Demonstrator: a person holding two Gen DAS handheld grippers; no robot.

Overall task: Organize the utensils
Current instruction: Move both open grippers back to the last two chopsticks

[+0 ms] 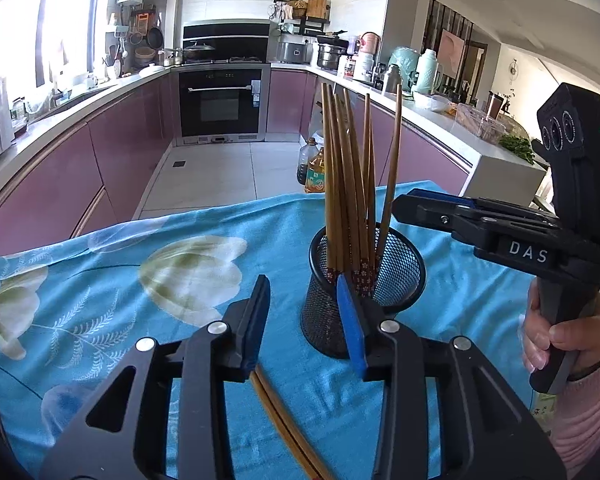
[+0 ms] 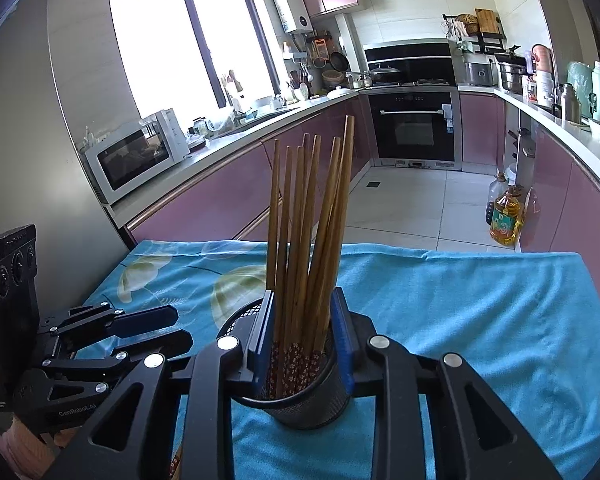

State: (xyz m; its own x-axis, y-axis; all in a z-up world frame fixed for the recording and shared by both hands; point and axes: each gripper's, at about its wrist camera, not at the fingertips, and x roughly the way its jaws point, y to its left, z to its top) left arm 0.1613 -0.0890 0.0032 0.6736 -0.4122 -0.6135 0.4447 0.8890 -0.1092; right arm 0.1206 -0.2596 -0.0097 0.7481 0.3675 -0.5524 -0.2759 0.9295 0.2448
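1. We see the mesh cup (image 1: pixel 364 296) upright on the blue cloth (image 1: pixel 140 280), a bundle of chopsticks (image 1: pixel 350 184) standing in it, tips fanned up.
2. Left gripper (image 1: pixel 305 320) sits low, just in front of the cup. Jaws partly open, nothing clamped; right pad is at the cup's near wall, whether it touches we can't tell.
3. Two loose chopsticks (image 1: pixel 284 432) lie flat on the cloth under the left gripper, running back toward the cam.
4. Right gripper (image 2: pixel 305 334) is over the cup rim, jaws partly open w/ the bundle betw. them. Pads look close to the sticks; can't tell if they press.
5. A hand (image 1: pixel 568 332) in a pink sleeve holds the right gripper's handle.
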